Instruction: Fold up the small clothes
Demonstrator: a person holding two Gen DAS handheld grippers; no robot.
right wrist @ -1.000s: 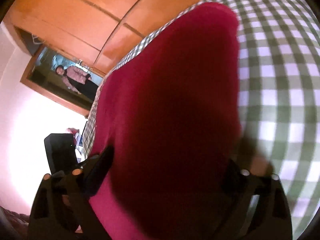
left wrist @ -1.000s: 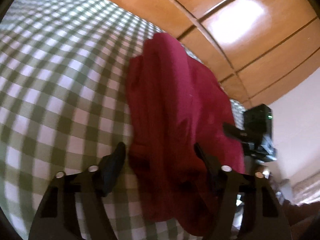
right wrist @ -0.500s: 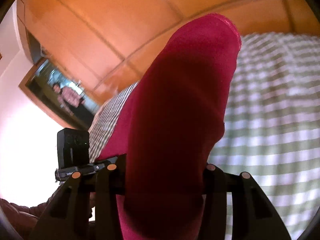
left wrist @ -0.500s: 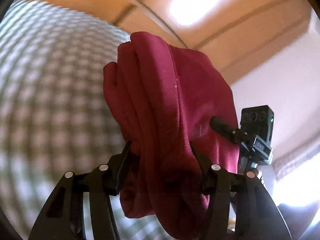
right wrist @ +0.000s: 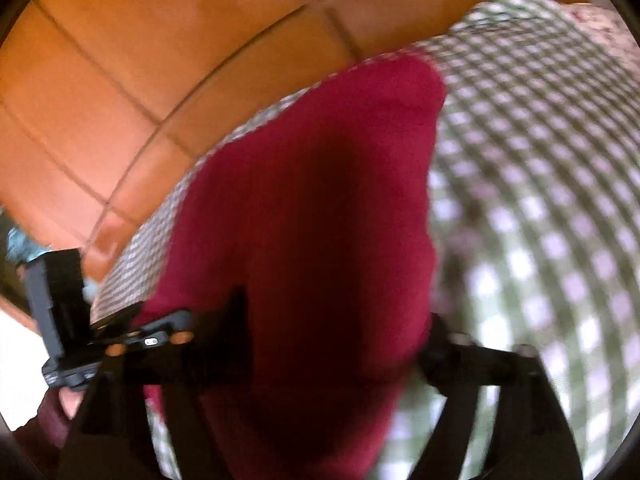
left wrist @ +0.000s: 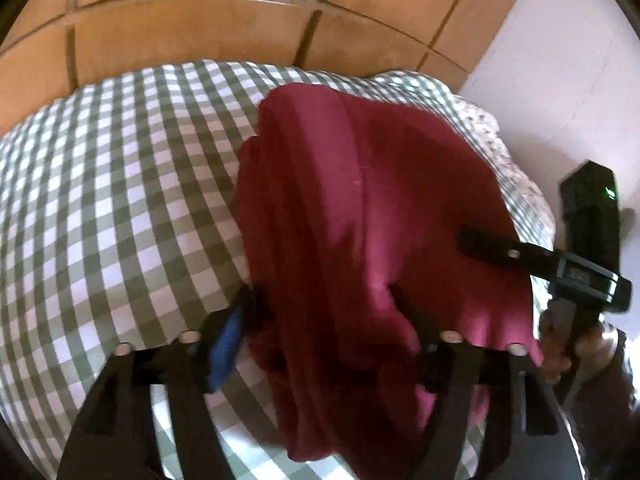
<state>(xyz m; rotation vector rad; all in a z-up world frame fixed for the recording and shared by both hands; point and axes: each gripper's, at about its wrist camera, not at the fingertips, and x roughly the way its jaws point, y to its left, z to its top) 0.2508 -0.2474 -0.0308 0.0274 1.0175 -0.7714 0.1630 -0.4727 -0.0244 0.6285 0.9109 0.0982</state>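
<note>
A: Where is the red garment?
B: Bunched on the checked bed, its near end between both tongs

A: And your tongs?
B: Left tongs and right tongs are opening wide, releasing it; draw back gently so your fold holds

checked cloth | wooden panelling behind | white wall

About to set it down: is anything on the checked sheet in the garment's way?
Nothing visible. The red garment lies between both grippers' opening jaws, and the checked sheet beside it shows bare.
</note>
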